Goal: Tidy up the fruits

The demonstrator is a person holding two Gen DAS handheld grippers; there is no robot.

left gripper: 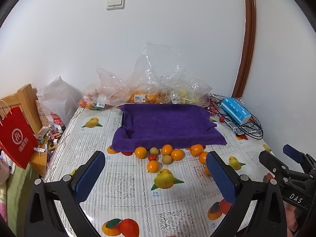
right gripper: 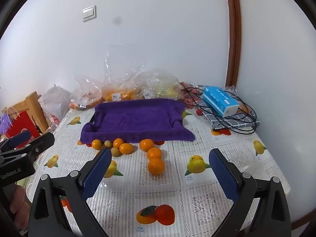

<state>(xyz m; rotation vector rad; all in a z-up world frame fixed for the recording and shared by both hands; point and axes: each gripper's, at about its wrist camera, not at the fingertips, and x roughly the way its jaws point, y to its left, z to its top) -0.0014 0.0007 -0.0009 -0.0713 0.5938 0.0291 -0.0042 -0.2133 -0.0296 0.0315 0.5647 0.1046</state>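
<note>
Several oranges (left gripper: 167, 149) (right gripper: 156, 165), two small tan fruits (left gripper: 166, 159) (right gripper: 115, 151) and a small red fruit (left gripper: 152, 157) lie loose on the tablecloth in front of a tray lined with a purple towel (left gripper: 167, 126) (right gripper: 136, 118). My left gripper (left gripper: 156, 174) is open and empty, held above the table short of the fruits. My right gripper (right gripper: 160, 172) is open and empty, with the nearest orange between its fingers' line of sight. The right gripper also shows at the right edge of the left wrist view (left gripper: 280, 156).
Clear plastic bags of fruit (left gripper: 142, 90) (right gripper: 122, 90) stand behind the tray against the wall. A blue tissue box (left gripper: 235, 109) (right gripper: 220, 100), black cables (right gripper: 237, 118) and a red fruit (right gripper: 199, 112) lie at the back right. A red paper bag (left gripper: 15, 136) hangs left of the table.
</note>
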